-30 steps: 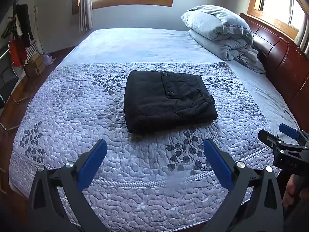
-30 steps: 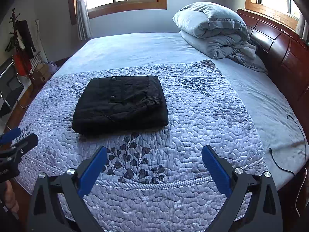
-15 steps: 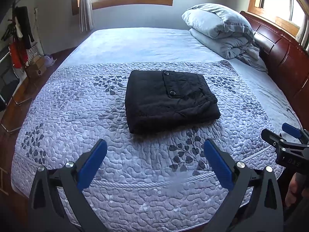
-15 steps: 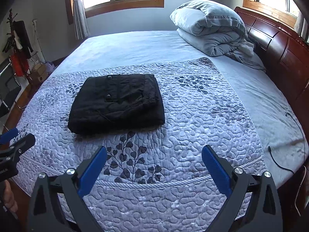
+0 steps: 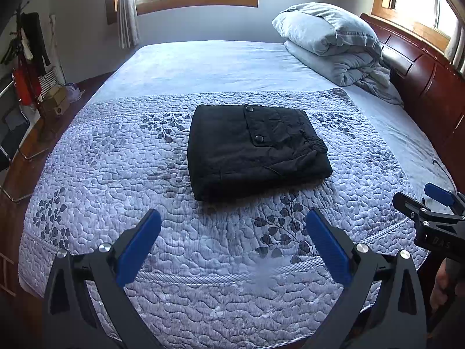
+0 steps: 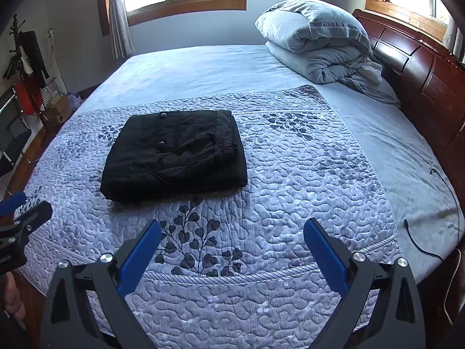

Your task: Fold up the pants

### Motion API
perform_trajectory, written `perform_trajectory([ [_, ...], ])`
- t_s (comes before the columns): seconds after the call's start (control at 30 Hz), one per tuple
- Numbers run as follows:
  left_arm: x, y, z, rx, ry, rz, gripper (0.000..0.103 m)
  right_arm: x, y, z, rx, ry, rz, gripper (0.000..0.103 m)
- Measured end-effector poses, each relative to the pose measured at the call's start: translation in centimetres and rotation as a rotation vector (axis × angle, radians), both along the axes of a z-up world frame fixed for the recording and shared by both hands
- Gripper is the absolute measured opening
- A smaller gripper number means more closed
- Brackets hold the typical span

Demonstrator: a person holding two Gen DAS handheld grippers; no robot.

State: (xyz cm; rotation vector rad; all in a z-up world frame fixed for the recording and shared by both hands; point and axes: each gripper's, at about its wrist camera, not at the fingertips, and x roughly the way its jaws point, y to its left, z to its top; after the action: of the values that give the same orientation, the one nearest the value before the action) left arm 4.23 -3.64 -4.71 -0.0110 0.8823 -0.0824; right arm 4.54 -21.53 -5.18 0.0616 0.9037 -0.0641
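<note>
Pants: the black pants (image 5: 255, 148) lie as a compact rectangular bundle on the patterned quilt (image 5: 116, 174), roughly mid-bed, with the pocket flap and two snaps facing up.
Left gripper: your left gripper (image 5: 232, 241) hangs above the quilt's near edge with its blue pads spread wide and nothing between them, well apart from the bundle.
Right gripper: your right gripper (image 6: 232, 247) is likewise splayed and empty, short of the bundle and off to its right.
What has changed: over the last second both cameras have shifted only slightly. The bundle sits a touch lower in the right view than it did and keeps the same outline, edges and snaps. Neither gripper has gone in toward it.
What that means: the fold looks finished to you and to me. The layers are stacked square, no leg trails out, and both tools are clear.
What is left: at most a small tidy of the gathered waistband edge (image 5: 315, 145) on the right side, which bulges a little.
Background: the grey duvet (image 5: 334, 43) at the headboard is not involved.
</note>
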Motion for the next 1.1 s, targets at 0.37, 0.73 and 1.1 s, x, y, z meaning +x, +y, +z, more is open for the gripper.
perform_trajectory([
  [0.37,-0.05,-0.02,-0.18,0.001,0.004,0.0,0.1,0.02,0.03,-0.13,-0.001,0.003,0.001,0.099],
  [0.73,-0.05,-0.07,-0.31,0.005,0.005,-0.002,0.1,0.04,0.01,-0.23,-0.002,0.008,0.001,0.099],
  [1.1,0.08,0.19,-0.51,-0.019,0.013,0.0,0.1,0.31,-0.13,-0.76,0.001,0.026,-0.004,0.099],
])
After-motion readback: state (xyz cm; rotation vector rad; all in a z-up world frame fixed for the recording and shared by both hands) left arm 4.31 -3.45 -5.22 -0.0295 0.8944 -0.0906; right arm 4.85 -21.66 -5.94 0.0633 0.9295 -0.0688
